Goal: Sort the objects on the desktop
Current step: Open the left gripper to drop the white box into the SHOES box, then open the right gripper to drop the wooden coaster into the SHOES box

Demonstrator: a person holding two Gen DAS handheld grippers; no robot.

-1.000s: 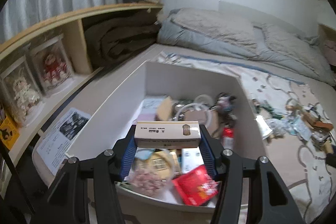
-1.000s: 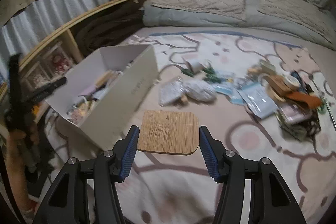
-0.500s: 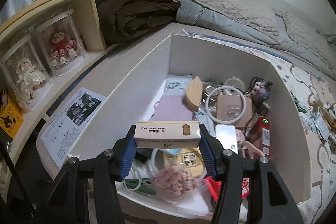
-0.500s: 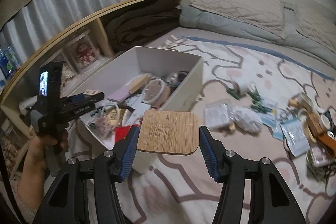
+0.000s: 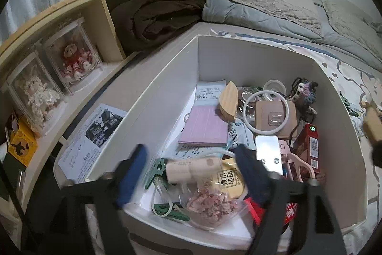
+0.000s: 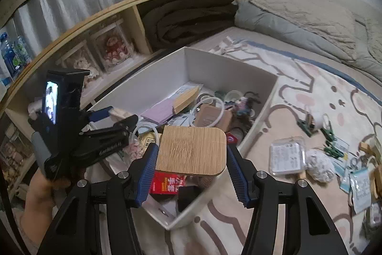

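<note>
The left gripper (image 5: 191, 173) hangs over the near end of the white storage box (image 5: 167, 87), and its blue-padded fingers (image 5: 132, 173) have just been spreading apart. Between them, free of both pads, a cream carton (image 5: 191, 170) lies blurred among the box's contents, beside a green clip (image 5: 155, 170) and above a clear bag of pink bits (image 5: 210, 204). Further into the box lie a lilac notebook (image 5: 205, 127), a wooden piece (image 5: 229, 99) leaning on it, a white ring (image 5: 268, 111) on a brown card, a silver clip plate (image 5: 267, 152) and a red carton (image 5: 309, 147) against the right wall.

In the right wrist view, the right gripper (image 6: 191, 166) has its fingers (image 6: 148, 171) clamped on the two side edges of a bamboo coaster (image 6: 192, 151), a flat square with rounded corners, held level above the near corner of the box (image 6: 260, 116). A red packet (image 6: 167, 183) shows just beneath it. To the left, a hand (image 6: 40, 190) grips the left gripper's handle, with a small lit screen (image 6: 51, 103) on top.

The box sits on a patterned bed cover (image 6: 298, 92). To its right, more things are scattered on the cover: a clear plastic case (image 6: 287, 157), a crumpled white wad (image 6: 318, 165) and green clips (image 6: 330, 149). A wooden shelf (image 6: 133, 13) runs along the left side, holding a folded brown blanket (image 6: 191, 23) and dolls in clear cases (image 6: 112, 49).
</note>
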